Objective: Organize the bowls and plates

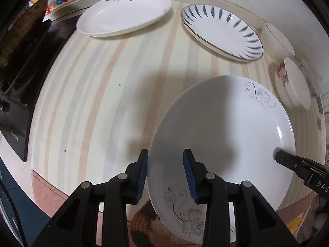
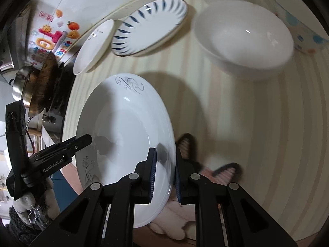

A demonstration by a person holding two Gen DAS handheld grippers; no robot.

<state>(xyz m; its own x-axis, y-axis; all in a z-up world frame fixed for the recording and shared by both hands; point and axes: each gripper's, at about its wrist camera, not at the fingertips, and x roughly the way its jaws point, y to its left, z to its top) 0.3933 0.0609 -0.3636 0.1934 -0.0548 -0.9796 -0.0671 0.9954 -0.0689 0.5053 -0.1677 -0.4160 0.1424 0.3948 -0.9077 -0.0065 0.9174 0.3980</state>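
The striped table (image 1: pixel 107 86) carries everything, its near edge cut off behind the gripper bodies. The flowered white plate (image 1: pixel 226 135) overhangs that near edge, tilted, scroll end toward the wall, with its near rim hidden; the blue-striped plate (image 1: pixel 222 30) and plain white plate (image 1: pixel 123 12) lie well beyond, the white bowl (image 2: pixel 244 37) to the right. The left gripper (image 1: pixel 165 175) straddles the plate's rim with jaws apart, while the right gripper (image 2: pixel 165 177) brackets the opposite rim narrowly, though contact is unclear.

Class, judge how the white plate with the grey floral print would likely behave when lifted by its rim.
The floral plate looks glazed and glossy, so probably slippery against the fingers. It seems rigid ceramic, likely fragile if dropped. It overhangs the striped table, so it may tip.
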